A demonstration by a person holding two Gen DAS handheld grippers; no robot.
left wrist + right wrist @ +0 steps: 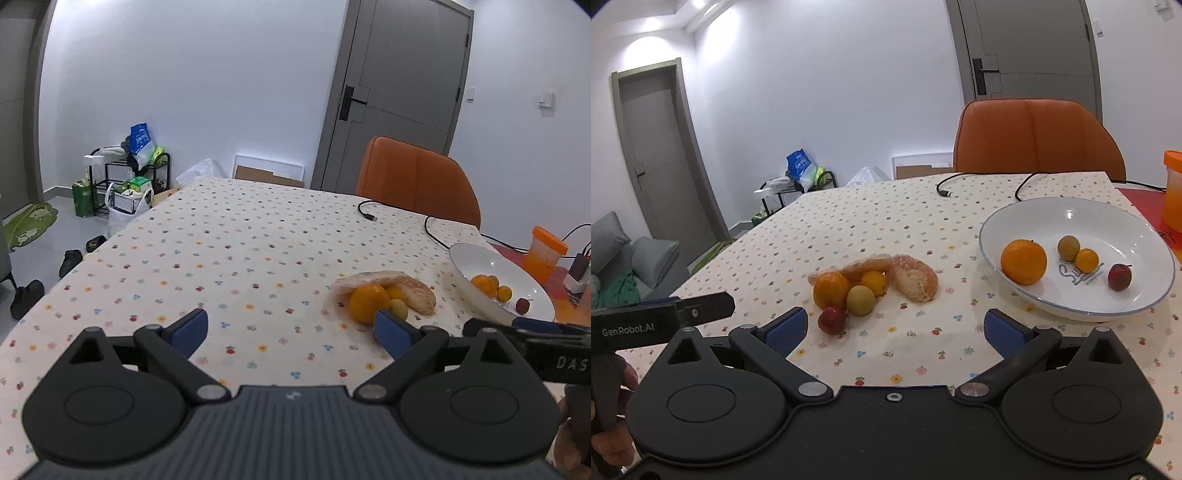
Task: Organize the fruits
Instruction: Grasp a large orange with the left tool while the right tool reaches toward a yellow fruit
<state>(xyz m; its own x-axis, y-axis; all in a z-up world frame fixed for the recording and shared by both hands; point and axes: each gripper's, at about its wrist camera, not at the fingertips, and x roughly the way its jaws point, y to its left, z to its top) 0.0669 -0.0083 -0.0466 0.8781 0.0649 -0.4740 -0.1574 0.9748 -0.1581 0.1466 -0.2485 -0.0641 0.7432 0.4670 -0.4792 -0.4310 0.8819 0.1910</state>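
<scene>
A white bowl (1137, 225) on the flowered tablecloth holds an orange (1024, 261), a green-brown fruit (1068, 247), a small yellow fruit (1086, 260) and a small red fruit (1119, 277). Left of it lies a loose pile: an orange (830, 289), a greenish fruit (861, 300), a yellow fruit (873, 282), a small red fruit (832, 320) and a peeled pomelo piece (915, 277). My right gripper (895, 330) stands open, empty, just short of the pile. My left gripper (290, 332) is open too, left of the pile (369, 302) and the bowl (476, 258).
An orange chair (1034, 136) stands behind the table. A black cable (945, 186) lies at the far edge. An orange-lidded container (545, 251) and a charger sit on a red mat right of the bowl. The table's left edge drops to the floor with shoes.
</scene>
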